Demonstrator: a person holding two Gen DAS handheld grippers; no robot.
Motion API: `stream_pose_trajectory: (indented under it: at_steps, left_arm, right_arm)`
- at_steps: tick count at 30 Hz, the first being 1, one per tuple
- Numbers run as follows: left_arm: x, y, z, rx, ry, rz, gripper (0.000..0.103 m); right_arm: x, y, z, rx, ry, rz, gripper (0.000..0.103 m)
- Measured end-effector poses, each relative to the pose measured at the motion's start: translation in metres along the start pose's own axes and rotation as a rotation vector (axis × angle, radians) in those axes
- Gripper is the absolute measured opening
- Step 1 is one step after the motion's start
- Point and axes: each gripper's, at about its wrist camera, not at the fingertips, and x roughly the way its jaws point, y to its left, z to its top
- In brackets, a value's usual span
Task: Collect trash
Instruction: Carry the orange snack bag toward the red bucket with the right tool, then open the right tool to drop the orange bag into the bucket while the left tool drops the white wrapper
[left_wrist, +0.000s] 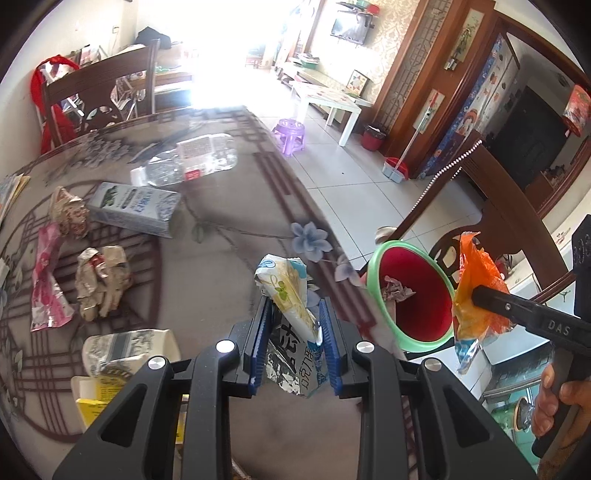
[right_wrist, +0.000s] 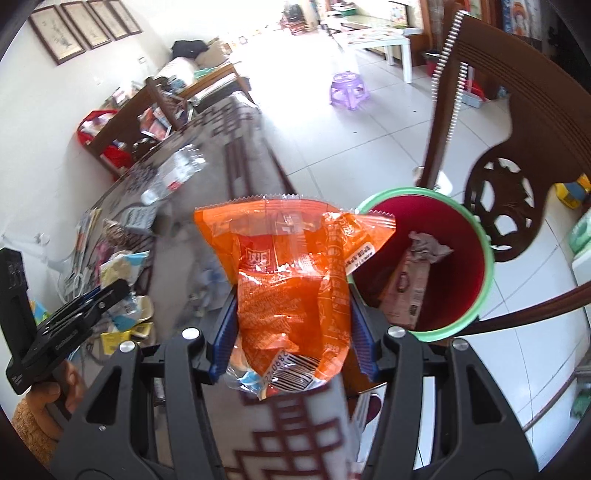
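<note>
The right gripper (right_wrist: 291, 314) is clamped on an orange wrapper (right_wrist: 291, 266), pinched low across its middle, above the table edge just beside the bin (right_wrist: 484, 236). The left gripper (left_wrist: 293, 332) is clamped on a crumpled white wrapper (left_wrist: 284, 295) over the table (left_wrist: 221, 240). Both wrappers look light, thin and floppy, likely slick film, so a firm pinch on a bunched part should serve best. The bin stands off the table edge, its mouth open, paper and a carton already inside. A chair (right_wrist: 517, 155) crowds its far side; the near side looks clear. More litter lies left: a bottle (left_wrist: 192, 158), a carton (left_wrist: 136, 206), foil scraps (left_wrist: 101, 280).
</note>
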Motion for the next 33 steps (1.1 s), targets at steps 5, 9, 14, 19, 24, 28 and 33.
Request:
stream_pose_trajectory:
  at_steps: [5,9,14,19,24,28,33]
  left_arm:
    - [0.013,-0.027,0.008,0.028,0.01,-0.004,0.024]
    - [0.022,-0.049,0.013,0.049,0.021,-0.007,0.024]
    - [0.032,-0.075,0.019,0.087,0.034,-0.018,0.024]
    - [0.045,-0.109,0.034,0.161,0.022,-0.055,0.024]
    - [0.085,-0.142,0.048,0.196,0.075,-0.115,0.024]
    - [0.121,-0.17,0.044,0.229,0.166,-0.162,0.024]
    - [0.145,-0.204,0.039,0.316,0.211,-0.197,0.025]
  right_arm:
    - [0.008,-0.041,0.01,0.028,-0.002,-0.102,0.052]
    - [0.016,-0.069,0.018,0.043,0.003,-0.147,0.053]
    - [0.025,-0.091,0.028,0.056,-0.008,-0.181,0.057]
    - [0.022,-0.1,0.036,0.053,-0.037,-0.253,0.076]
    - [0.003,-0.108,0.034,0.043,-0.088,-0.321,0.083]
    - [-0.014,-0.119,0.029,0.051,-0.117,-0.37,0.084]
    - [-0.029,-0.133,0.024,0.107,-0.136,-0.399,0.086]
